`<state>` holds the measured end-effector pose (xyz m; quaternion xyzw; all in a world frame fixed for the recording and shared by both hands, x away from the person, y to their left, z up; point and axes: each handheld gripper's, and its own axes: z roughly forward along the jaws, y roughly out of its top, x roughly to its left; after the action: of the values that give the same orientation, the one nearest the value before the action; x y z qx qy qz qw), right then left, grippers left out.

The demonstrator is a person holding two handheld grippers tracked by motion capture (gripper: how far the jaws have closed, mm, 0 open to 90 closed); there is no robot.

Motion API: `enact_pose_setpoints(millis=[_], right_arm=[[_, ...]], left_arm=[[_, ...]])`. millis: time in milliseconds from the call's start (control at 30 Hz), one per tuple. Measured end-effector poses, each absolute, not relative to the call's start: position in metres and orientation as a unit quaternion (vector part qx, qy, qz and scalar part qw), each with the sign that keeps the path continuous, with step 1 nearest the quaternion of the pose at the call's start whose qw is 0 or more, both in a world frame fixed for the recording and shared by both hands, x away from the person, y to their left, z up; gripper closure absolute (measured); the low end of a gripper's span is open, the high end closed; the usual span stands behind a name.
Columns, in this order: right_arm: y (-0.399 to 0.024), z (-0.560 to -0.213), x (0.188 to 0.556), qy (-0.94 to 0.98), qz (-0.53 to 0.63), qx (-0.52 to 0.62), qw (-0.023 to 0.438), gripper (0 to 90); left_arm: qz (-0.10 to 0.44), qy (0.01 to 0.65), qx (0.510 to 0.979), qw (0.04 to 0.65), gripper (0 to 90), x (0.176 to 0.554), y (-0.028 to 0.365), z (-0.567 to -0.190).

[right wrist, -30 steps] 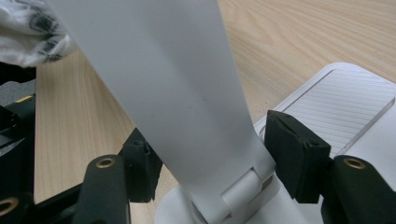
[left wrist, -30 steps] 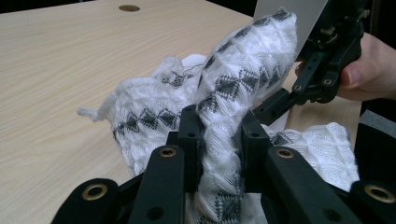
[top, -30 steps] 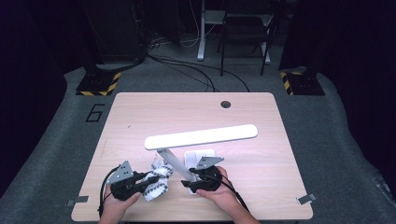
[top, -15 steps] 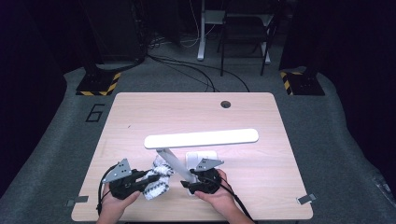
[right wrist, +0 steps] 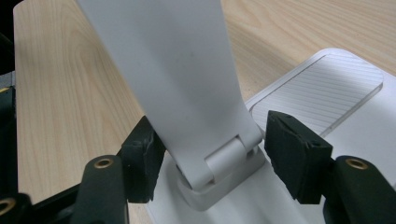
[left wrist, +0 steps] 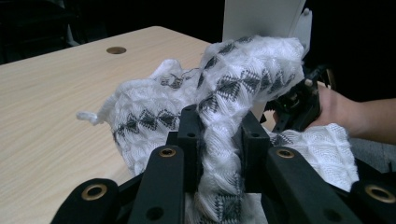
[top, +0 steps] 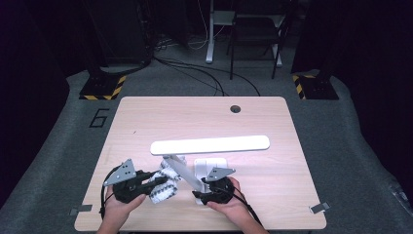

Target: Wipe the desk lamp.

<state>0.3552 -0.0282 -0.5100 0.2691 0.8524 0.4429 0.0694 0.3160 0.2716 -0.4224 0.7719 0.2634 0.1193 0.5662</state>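
dark room, wooden table point(top: 146, 117): left gripper point(left wrist: 217, 140) clamps the patterned cloth point(left wrist: 233, 79) at the white desk lamp point(top: 209, 145), right gripper point(right wrist: 215, 154) gapes around its hinge without touching, so wiping looks underway, extent unclear.

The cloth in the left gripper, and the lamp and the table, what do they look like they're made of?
Cloth: soft knitted yarn, white with a dark diamond pattern; it bunches and looks fuzzy.
Lamp: probably matte white plastic, smooth with a moulded hinge; the ribbed panel on its base looks translucent.
Table: pale wood-grain top, perhaps laminate rather than solid wood.

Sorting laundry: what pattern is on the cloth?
White cloth with dark diamond shapes, clearest in the left gripper view.
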Motion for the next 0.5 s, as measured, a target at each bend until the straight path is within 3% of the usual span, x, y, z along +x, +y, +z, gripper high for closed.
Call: enact_pose_setpoints(millis=[500], right_arm=[[-0.033,-0.515,0.356,0.856,0.444,0.256,0.068,40.2]], left_arm=[[0.128,0.249,0.77,0.573,75.1,0.318,0.274,-0.401]])
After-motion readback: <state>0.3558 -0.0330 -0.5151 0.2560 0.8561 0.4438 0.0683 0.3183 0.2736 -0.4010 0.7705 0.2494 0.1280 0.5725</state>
